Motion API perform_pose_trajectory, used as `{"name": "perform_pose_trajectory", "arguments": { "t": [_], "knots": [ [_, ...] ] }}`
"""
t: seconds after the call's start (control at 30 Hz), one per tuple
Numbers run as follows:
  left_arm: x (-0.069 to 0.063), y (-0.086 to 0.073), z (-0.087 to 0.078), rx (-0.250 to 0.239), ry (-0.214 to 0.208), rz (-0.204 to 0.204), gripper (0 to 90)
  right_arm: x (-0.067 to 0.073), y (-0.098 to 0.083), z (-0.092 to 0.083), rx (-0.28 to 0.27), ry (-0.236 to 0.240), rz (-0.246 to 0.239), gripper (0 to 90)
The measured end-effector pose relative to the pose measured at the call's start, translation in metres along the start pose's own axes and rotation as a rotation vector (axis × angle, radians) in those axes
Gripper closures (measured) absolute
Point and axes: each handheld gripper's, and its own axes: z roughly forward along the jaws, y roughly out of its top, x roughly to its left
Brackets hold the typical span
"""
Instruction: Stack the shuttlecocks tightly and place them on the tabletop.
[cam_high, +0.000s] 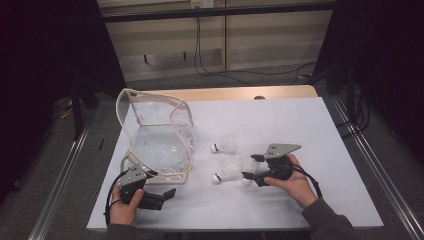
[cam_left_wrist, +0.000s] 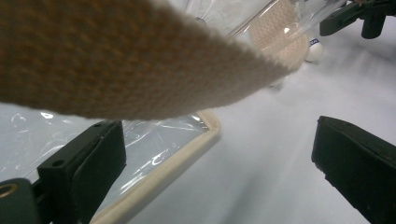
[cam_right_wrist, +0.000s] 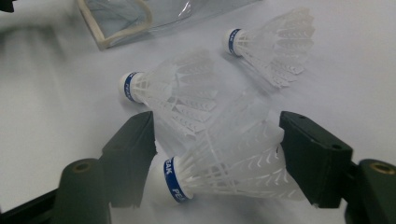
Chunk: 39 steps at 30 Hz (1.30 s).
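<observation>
Your right tool (cam_right_wrist: 217, 154) bracketed a white shuttlecock (cam_right_wrist: 224, 168) lying on the bench (cam_high: 300, 130); whether its jaws pressed it, I couldn't tell. Your left tool (cam_left_wrist: 219, 163) stood released beside the clear pouch (cam_high: 157, 137), which held nothing I could make out.

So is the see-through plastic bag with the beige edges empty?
Looks empty: through the clear plastic bag nothing shows inside, and all three white feather shuttlecocks lie outside on the table.
</observation>
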Motion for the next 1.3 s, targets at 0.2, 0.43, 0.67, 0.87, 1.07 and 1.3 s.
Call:
{"name": "perform_pose_trajectory", "arguments": {
  "t": [0.2,0.43,0.67,0.87,1.07,1.3],
  "knots": [
    [0.000,0.000,0.000,0.004,0.003,0.000,3.0,0.002,-0.001,-0.003,0.007,0.012,-0.014,38.8],
    [-0.001,0.000,0.000,0.003,0.004,-0.001,3.1,0.001,-0.007,-0.014,0.030,0.031,-0.016,52.2],
    [-0.001,0.000,0.000,0.002,0.008,-0.004,3.0,0.000,-0.012,-0.028,0.056,0.067,-0.008,69.1],
    [-0.002,0.000,0.000,0.003,0.010,-0.003,3.0,0.001,-0.013,-0.032,0.074,0.112,0.007,78.9],
    [-0.001,0.000,0.000,0.004,0.010,-0.003,3.0,0.002,-0.012,-0.036,0.082,0.152,0.011,86.5],
    [-0.002,0.001,0.000,0.003,0.007,0.001,3.0,0.004,-0.011,-0.036,0.086,0.163,0.017,87.2]
  ]
}}
